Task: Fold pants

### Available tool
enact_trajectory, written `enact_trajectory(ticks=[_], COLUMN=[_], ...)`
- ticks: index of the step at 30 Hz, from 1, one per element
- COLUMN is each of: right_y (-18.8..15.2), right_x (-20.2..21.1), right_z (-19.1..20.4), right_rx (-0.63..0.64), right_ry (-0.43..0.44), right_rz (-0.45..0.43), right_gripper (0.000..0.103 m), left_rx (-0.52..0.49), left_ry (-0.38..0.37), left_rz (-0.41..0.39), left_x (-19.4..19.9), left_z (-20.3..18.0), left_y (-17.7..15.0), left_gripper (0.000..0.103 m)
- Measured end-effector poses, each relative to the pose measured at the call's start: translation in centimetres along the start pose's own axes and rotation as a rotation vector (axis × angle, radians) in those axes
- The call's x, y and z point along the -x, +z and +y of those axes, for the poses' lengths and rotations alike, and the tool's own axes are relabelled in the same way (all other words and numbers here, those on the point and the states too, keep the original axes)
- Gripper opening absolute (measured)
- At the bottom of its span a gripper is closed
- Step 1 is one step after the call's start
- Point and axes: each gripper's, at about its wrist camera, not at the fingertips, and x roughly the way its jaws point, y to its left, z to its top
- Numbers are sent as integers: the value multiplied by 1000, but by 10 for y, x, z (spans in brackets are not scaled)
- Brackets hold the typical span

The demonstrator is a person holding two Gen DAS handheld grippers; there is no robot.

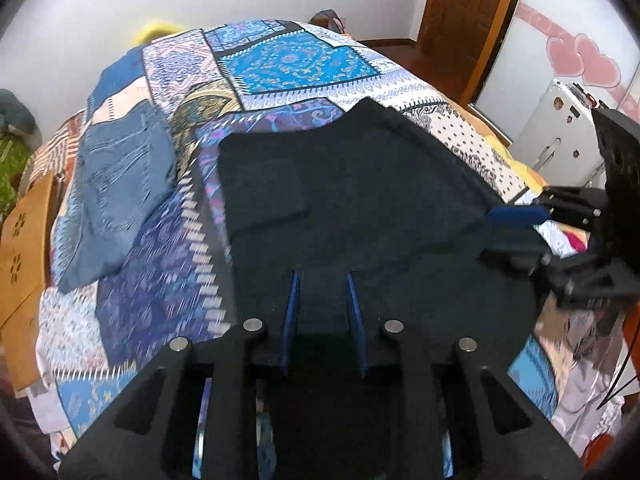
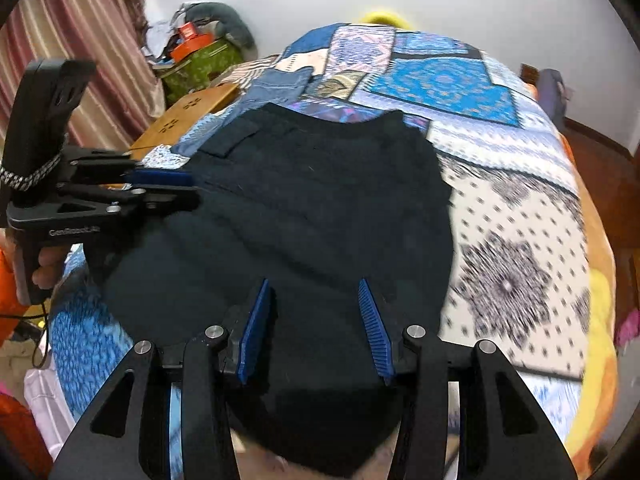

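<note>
While pants (image 2: 320, 200) lie spread, green box (image 2: 204, 68) holds clutter (image 2: 192, 40).

Two grippers angled down, side by side

The left gripper (image 1: 323, 280) pointed steeply down, its blue pads (image 1: 291, 312) drawn close together and nipping the pants (image 1: 360, 200) at the edge. A hand (image 2: 46, 266) wrapped round its handle, with an orange sleeve (image 2: 6, 280) behind. The right gripper (image 2: 314, 292) tilted down likewise, just beside the left, its jaws standing wider apart with dark cloth lying between them. Whether its pads pressed the cloth could not be told.
</note>
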Motion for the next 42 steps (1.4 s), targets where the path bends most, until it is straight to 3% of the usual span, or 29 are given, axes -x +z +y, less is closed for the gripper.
enact_trajectory(ticks=[5, 9, 11, 14, 16, 19, 22, 24, 28, 36, 42], right_y=[-20, -37, -42, -48, -48, -44, -33, -24, -7, -1, 0], right_x=[22, 31, 34, 43, 49, 60, 72, 76, 66, 6, -17], right_z=[-5, -16, -22, -27, -27, -30, -34, -34, -36, -53, -70], right_rx=[-27, -87, -109, -132, -118, -113, -128, -135, -142, -218, -289], right_ry=[-77, -102, -124, -138, -182, -238, -232, -216, -183, -82, 27], right_rz=[-22, -22, -20, -17, -14, -32, -81, -113, -140, -15, 19], right_gripper=[43, 44, 48, 48, 48, 51, 51, 55, 61, 65, 73], left_rx=[19, 87, 112, 97, 125, 178, 202, 199, 184, 142, 183], left_ry=[97, 111, 123, 233, 244, 216, 177, 144, 77, 21, -105], left_rz=[-17, -6, -2, 38, 54, 29, -25, -56, -85, 60, 127], left_x=[20, 24, 30, 30, 30, 42, 57, 62, 57, -11, -44], left_z=[5, 22, 29, 37, 48, 61, 61, 55, 42, 29, 31], left_y=[-31, -54, -56, -58, -60, -54, -39, -25, 2, 30, 38], left_gripper=[30, 47, 49, 48, 48, 48, 52, 67, 78, 82, 83])
